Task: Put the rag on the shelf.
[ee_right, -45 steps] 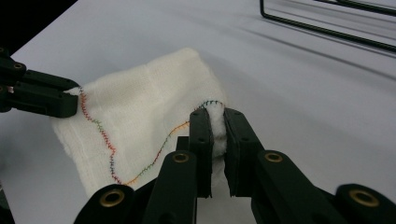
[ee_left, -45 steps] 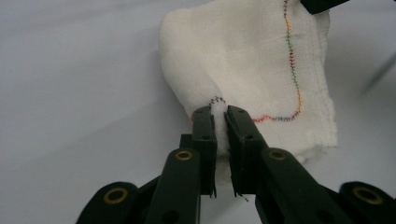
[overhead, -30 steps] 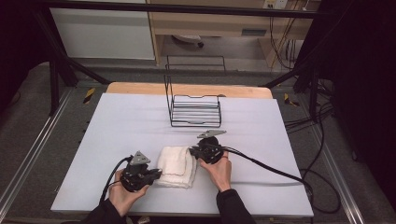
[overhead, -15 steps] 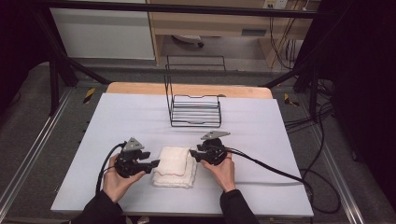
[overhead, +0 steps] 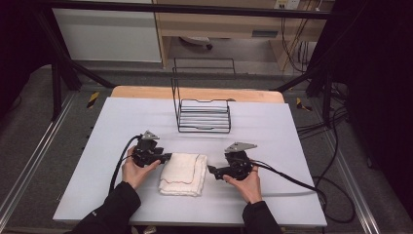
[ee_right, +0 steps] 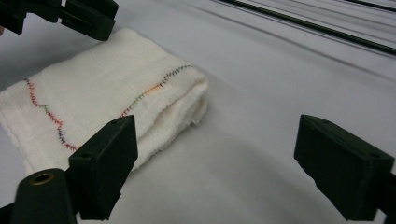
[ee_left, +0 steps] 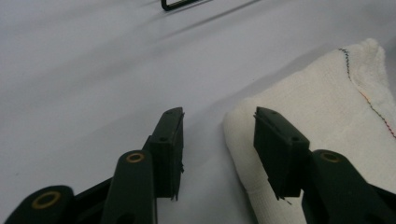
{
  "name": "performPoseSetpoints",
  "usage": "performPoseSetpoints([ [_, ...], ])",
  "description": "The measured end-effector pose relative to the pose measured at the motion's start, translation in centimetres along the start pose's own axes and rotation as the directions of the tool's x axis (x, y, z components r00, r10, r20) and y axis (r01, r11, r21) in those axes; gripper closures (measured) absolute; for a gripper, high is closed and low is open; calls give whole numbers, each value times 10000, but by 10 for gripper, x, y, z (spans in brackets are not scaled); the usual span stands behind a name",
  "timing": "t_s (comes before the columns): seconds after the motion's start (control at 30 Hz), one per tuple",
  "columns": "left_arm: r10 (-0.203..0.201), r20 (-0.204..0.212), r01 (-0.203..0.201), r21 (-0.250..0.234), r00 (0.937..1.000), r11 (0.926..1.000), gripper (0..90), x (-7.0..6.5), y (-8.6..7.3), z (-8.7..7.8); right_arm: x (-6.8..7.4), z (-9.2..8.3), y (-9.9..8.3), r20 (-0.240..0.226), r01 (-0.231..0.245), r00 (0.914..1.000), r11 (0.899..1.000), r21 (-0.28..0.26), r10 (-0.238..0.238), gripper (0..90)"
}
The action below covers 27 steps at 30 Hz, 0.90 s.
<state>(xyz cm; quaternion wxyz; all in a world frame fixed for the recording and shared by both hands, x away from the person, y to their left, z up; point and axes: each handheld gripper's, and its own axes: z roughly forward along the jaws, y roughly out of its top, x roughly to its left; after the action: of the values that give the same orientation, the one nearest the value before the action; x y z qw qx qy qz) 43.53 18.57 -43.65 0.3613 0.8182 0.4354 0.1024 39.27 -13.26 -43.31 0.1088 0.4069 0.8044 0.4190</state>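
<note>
Both grippers have drawn back from the folded towel (overhead: 182,173), which lies between them on the table (overhead: 272,131). The left gripper (overhead: 168,157) stands partly apart after widening then narrowing; the right gripper (overhead: 210,169) has just opened wide, empty. Soft, light and limp, the towel is probably best pinched at its folded edge.

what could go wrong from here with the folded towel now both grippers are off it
1. The folded towel lies loose, its layers held by nothing; a brush from the left gripper, whose jaws sit right at its edge, could nudge or unfold it.
2. Regripping with the right gripper may pinch only the top layer, so the fold opens on lifting.
</note>
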Motion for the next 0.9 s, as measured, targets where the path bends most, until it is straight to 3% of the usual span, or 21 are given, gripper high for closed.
performPoseSetpoints([
  [0.17,79,319,-74,-167,9995,9998,635,-3,0,7,-4,-2,-3,80,-238,9997,9997,-71,239,83],
  [0.33,149,348,-145,-117,9993,9998,684,-6,-1,12,-3,2,-3,-61,-364,9993,9992,-165,363,88],
  [0.43,271,363,-266,-126,9990,9996,730,-10,-2,13,-2,4,-2,96,-431,9990,9988,-238,434,100],
  [0.63,190,484,-186,-81,9986,9998,770,-10,-2,14,2,14,7,102,-530,9985,9984,-182,532,149],
  [0.9,395,525,-393,-55,9978,9992,794,-10,-2,14,9,40,21,217,-881,9958,9958,-253,887,315],
])
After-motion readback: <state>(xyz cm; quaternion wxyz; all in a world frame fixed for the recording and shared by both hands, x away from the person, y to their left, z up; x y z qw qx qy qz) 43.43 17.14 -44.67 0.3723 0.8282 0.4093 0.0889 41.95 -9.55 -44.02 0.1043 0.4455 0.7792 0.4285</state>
